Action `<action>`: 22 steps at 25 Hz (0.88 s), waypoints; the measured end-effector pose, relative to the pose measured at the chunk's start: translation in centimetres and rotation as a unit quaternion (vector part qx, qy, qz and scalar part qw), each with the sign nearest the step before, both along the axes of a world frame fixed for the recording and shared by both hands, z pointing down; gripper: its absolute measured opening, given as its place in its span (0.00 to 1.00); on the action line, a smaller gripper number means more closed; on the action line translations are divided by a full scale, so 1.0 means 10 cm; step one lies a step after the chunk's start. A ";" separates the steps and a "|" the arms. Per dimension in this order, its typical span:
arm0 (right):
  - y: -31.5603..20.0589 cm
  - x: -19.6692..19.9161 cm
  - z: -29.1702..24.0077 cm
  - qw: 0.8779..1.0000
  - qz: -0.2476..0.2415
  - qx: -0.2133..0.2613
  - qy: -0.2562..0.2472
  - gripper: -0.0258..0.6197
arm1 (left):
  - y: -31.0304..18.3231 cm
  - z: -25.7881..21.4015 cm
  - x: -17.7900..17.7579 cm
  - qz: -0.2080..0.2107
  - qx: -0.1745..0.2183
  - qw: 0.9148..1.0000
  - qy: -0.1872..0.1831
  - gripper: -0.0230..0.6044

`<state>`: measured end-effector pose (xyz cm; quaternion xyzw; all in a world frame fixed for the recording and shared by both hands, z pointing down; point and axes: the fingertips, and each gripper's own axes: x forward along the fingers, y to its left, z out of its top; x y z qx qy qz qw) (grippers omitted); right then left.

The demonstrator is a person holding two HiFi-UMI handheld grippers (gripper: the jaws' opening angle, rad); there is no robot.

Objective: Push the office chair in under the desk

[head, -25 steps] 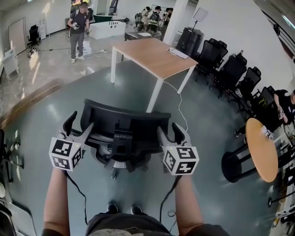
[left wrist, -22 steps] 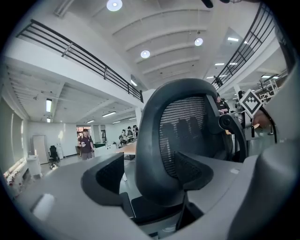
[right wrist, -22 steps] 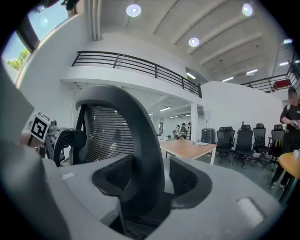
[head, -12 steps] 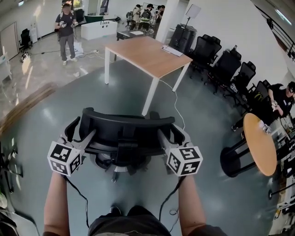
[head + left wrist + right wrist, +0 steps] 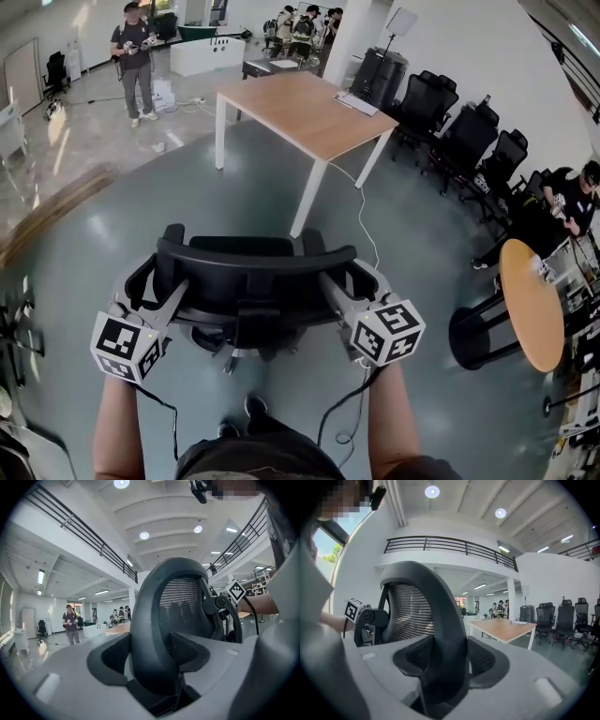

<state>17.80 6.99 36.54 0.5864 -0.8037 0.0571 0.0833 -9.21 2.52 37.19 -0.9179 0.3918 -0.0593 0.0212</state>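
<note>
Black moulded plastic forms the curved rim of the office chair (image 5: 253, 267), framing a fine mesh back. The chair stands on the glossy grey-green floor (image 5: 422, 234), well apart from the wood-topped, white-legged table (image 5: 300, 112). My left gripper (image 5: 157, 272) straddles the rim's left edge, jaws closing, not visibly clamped. My right gripper (image 5: 349, 274) has its textured pads pressed on the rim's right edge.

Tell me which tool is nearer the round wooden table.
Right. The right tool holds the office chair by its back edge on the side of the round table. The left tool, jaws closing round the opposite edge, sits beyond the backrest.
</note>
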 end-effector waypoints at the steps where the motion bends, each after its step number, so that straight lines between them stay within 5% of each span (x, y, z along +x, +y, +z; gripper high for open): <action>1: -0.02 0.02 0.00 1.000 -0.005 0.001 -0.002 0.37 | 0.00 0.00 0.02 -0.003 -0.001 1.000 0.000 0.51; 17: -0.53 0.07 0.09 0.999 -0.047 0.021 -0.003 0.37 | -0.40 0.11 0.05 -0.050 0.006 0.999 -0.005 0.50; 22: -1.01 -0.11 0.05 0.999 -0.043 0.023 -0.009 0.37 | -0.91 0.07 -0.12 -0.049 -0.002 0.999 -0.009 0.50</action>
